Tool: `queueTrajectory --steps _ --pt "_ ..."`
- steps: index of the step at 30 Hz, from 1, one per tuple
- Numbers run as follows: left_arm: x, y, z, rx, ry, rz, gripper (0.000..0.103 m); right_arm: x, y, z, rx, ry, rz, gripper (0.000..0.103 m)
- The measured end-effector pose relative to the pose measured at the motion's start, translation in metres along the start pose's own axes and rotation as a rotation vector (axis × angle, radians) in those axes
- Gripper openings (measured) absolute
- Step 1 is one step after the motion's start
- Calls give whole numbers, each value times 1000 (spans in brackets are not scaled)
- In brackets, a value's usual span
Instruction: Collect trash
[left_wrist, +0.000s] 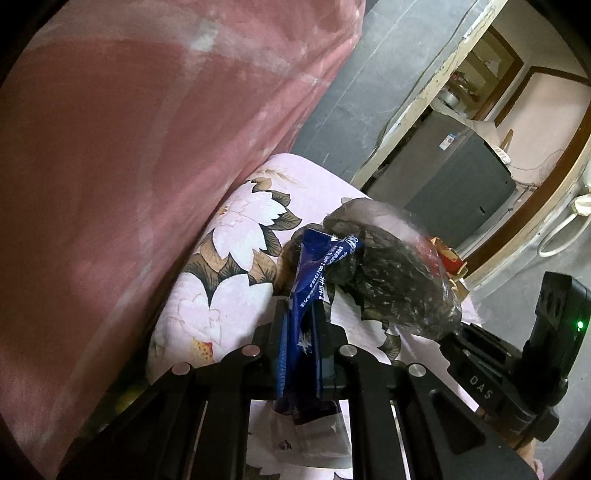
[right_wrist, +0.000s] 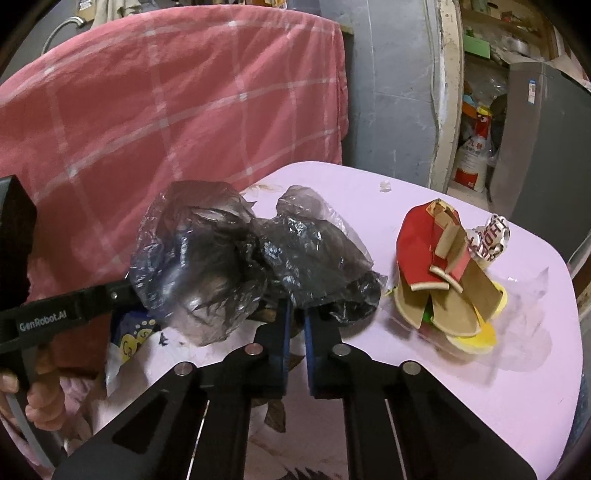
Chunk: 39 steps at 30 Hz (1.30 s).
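Right wrist: red carton scraps (right_wrist: 439, 269) beside bag (right_wrist: 258, 254).

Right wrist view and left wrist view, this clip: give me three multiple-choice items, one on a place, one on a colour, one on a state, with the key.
1. Where does the crushed red and brown cardboard lie?
A. On the pink surface, right of the dark plastic bag
B. On the floor
C. On the red checked blanket

2. What colour is the wrapper in the left hand-held gripper?
A. Green
B. Blue
C. Orange

3. How is the right hand-held gripper?
A. Wide open over the cardboard
B. Out of view
C. Shut on the edge of the dark plastic bag

Key: 1 A, it rests on the pink surface beside the dark plastic bag. 2 B, the blue wrapper sits in the left hand-held gripper. 3 C, the right hand-held gripper pinches the bag.
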<state>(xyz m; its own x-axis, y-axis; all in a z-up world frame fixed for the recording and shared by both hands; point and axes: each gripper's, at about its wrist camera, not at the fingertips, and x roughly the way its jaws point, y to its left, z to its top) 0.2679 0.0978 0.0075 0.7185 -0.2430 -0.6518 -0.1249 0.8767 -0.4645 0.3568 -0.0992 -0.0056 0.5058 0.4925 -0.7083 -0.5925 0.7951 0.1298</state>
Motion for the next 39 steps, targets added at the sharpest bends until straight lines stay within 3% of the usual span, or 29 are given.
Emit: queueTrajectory --steps 10,14,15,16,18,22,30,36,39 --pt "-7 -3 -4 -26 -28 21 8 -32 8 -11 -10 -95 7 3" --pt "-8 2 0 -44 -42 47 8 -36 4 -7 8 -114 -3 8" --pt "-8 3 2 -46 -41 50 8 -37 3 -6 14 -119 -3 12" --pt "-6 4 4 -48 -40 52 8 -38 2 -4 21 -126 -5 25" --pt "-4 6 8 -48 -41 57 8 -37 2 1 29 -138 0 34" --pt "2 9 14 -53 -34 62 8 -22 1 19 16 -109 -13 43" --pt "9 12 15 -50 -22 47 8 12 1 29 9 4 -11 42" --pt "7 7 15 -45 -25 39 8 13 1 22 24 21 -6 9" --pt "4 2 13 -32 -40 41 8 6 1 18 31 -13 -2 5"
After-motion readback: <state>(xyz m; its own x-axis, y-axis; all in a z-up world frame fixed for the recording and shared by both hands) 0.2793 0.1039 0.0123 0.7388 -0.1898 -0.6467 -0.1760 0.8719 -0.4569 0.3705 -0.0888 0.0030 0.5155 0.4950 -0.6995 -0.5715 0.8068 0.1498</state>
